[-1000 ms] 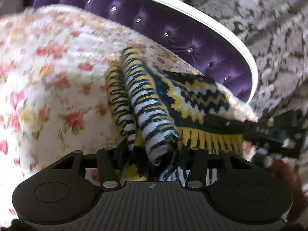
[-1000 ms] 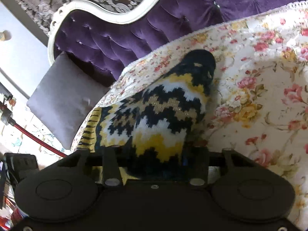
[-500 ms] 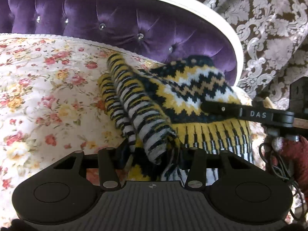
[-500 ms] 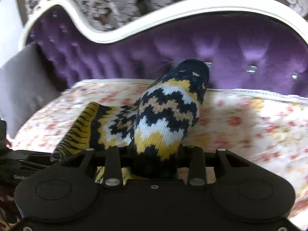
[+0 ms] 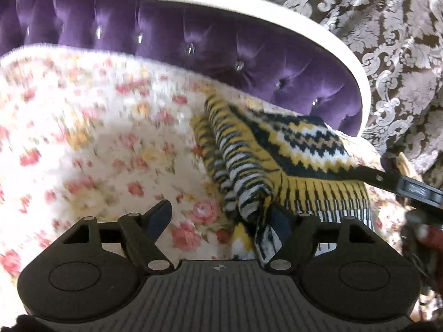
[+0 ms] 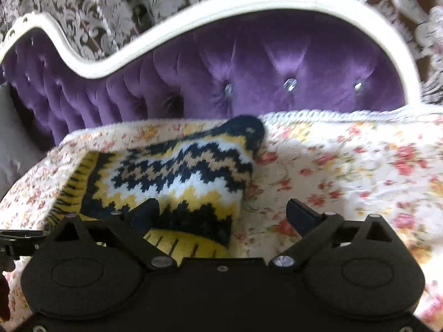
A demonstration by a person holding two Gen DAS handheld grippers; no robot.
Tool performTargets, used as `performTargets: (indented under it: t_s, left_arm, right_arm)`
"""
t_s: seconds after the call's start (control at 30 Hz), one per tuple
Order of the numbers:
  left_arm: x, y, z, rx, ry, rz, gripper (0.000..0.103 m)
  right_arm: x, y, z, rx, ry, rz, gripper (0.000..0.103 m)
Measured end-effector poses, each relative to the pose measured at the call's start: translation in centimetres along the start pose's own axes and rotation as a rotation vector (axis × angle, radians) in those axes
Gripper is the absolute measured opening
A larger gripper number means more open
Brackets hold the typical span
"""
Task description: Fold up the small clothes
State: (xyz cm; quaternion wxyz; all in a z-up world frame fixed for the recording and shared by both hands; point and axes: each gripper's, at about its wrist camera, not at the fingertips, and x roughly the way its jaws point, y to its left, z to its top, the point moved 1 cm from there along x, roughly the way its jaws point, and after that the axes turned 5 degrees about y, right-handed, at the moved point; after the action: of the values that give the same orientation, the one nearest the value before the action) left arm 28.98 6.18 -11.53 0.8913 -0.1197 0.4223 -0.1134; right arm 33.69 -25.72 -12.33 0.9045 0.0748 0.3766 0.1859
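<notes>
Knitted wool, the folded hat point(image 5: 279, 152), is being let go just ahead of both grippers: left gripper point(image 5: 221, 215) and right gripper point(image 6: 224, 210) jaws are opening. Next, withdrawal without dragging seems needed.

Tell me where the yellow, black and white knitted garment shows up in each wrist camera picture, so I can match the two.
Left wrist: the knitted garment lies right of centre on the floral cover, its striped edge reaching the right finger.
Right wrist: the knitted garment lies left of centre, over the left finger.
Shared landmark: the purple tufted backrest behind it.
</notes>
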Motion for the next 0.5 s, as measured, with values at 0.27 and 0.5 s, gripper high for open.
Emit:
performTargets:
  t_s: [0.27,0.5]
  left_arm:
    - [-0.6,-4.3,2.2,0.187,-0.132,0.141,0.075]
    - [4.1,-2.7,2.1,0.166,-0.03,0.21,0.087]
  right_arm:
    - [-2.1,2.4,-2.1,-0.099,-0.003,-0.136,0.102]
    - [-0.8,3.9,-5.5,-0.131,0.073,-0.204,0.102]
